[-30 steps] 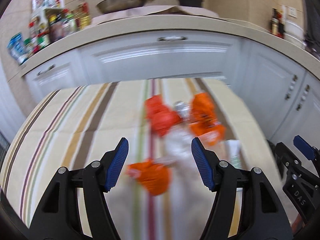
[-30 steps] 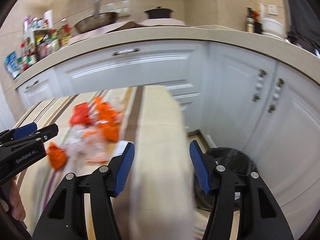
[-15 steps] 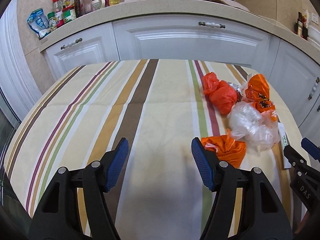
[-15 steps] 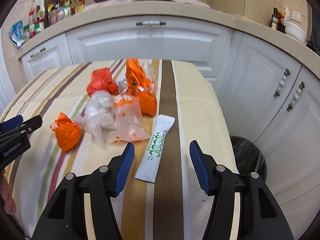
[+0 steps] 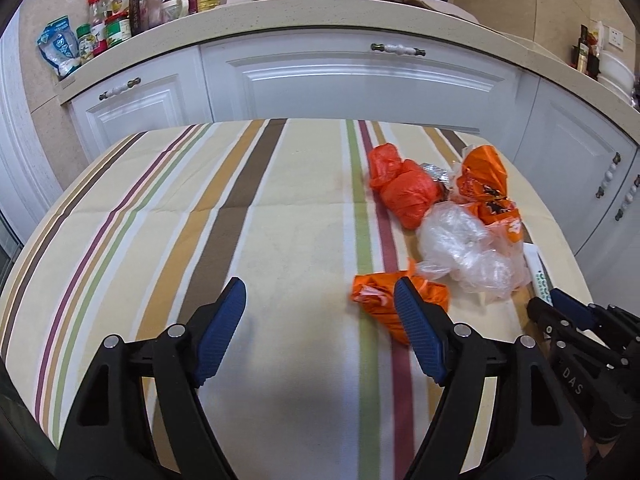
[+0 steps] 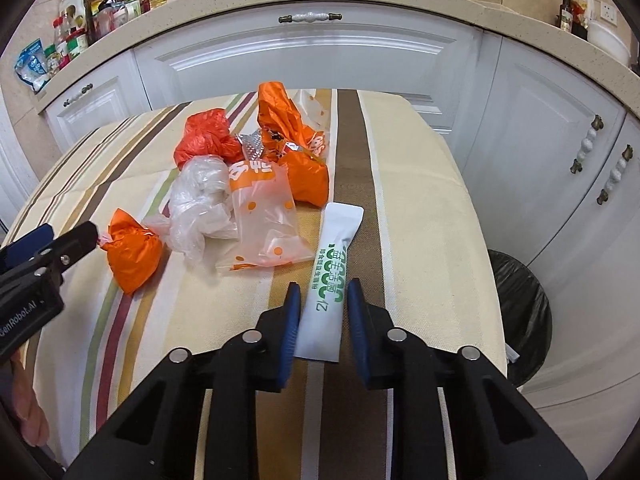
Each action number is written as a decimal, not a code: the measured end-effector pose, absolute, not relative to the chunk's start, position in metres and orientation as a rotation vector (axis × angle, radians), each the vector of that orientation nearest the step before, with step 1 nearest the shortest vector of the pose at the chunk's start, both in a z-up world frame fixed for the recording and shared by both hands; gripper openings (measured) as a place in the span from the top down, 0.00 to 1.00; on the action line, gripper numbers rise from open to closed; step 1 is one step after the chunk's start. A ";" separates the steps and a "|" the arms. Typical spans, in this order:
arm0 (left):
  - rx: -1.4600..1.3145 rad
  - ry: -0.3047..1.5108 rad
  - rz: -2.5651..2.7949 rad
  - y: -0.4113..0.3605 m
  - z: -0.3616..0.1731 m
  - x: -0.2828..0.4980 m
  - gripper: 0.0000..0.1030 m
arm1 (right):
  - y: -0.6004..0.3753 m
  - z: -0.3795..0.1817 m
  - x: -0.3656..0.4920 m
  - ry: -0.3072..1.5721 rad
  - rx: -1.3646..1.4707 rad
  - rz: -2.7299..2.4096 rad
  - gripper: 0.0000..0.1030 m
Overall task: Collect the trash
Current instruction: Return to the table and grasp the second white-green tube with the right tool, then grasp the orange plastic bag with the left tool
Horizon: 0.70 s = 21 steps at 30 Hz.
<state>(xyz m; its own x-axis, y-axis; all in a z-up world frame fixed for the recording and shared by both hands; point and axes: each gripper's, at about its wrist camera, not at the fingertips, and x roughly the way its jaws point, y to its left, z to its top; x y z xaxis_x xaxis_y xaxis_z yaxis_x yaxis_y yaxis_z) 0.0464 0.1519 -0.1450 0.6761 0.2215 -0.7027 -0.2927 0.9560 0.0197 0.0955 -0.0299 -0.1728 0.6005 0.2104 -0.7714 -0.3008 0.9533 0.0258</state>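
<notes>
- A kitchen with white cupboards (image 5: 360,80) and a pale counter (image 6: 360,4) sits behind a table under a striped cloth (image 5: 200,220).
- A pile of trash lies on the cloth, on the side near the cupboards.
- The white packet (image 6: 332,280) with green letters is the landmark; it lies flat on a brown stripe.
- The right claw (image 6: 320,312) sits low over the near end of the white packet. Its blue pads (image 6: 290,320) stand one on each side, set narrow, just beside the packet. I cannot tell if they touch it.
- A see-through bag with orange dots (image 6: 264,220) lies just left of the white packet.
- A crumpled clear bag (image 6: 200,204) lies further left, touching the dotted bag.
- An orange bag (image 6: 132,252) lies furthest left of the packet, close to the tip of the left claw.
- More orange bags (image 6: 288,120) and a bit of silver foil (image 6: 252,146) lie behind the packet.
- A black bin (image 6: 520,312) stands on the floor to the right of the packet, past the table edge.
- The left claw (image 5: 320,328) is open wide and holds nothing. Its right pad (image 5: 416,332) covers part of the orange bag (image 5: 380,296).
</notes>
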 end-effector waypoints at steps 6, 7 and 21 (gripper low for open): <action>-0.067 0.784 0.288 0.136 -0.150 0.056 0.27 | -0.041 -0.169 0.092 0.859 -0.085 0.313 0.80; -0.063 0.788 0.287 0.134 -0.150 0.058 0.27 | -0.043 -0.168 0.091 0.857 -0.082 0.314 0.80; -0.076 0.787 0.262 0.118 -0.138 0.055 0.20 | -0.076 -0.153 0.088 0.802 -0.041 0.305 0.80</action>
